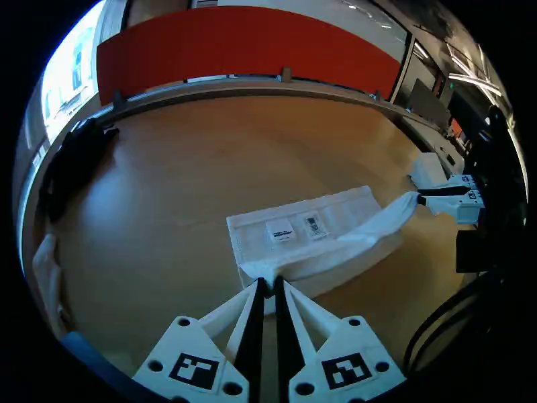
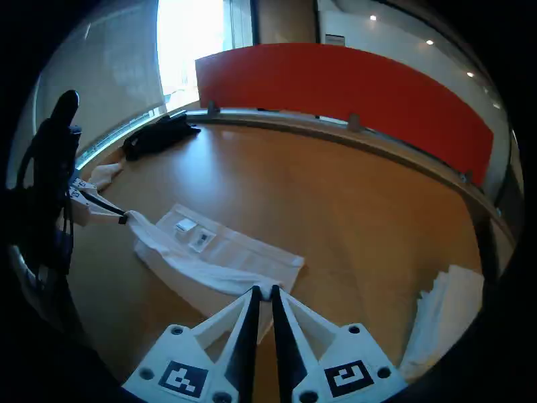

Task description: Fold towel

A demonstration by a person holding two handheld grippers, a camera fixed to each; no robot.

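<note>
Glossy wood table (image 1: 201,168); ribbed towel (image 1: 342,211) pinched: left claw (image 1: 268,285), right claw (image 2: 263,291).

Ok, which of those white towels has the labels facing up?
The towel in the middle, held between the left gripper and right gripper, shows two labels on top. The white pile at the table edge shows none.

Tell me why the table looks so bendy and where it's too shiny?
Left gripper view: the fisheye lens bends the table edge into an arc, and the window at upper left is washed out. Right gripper view: the window glares white, yet the towel looks sharp.
</note>
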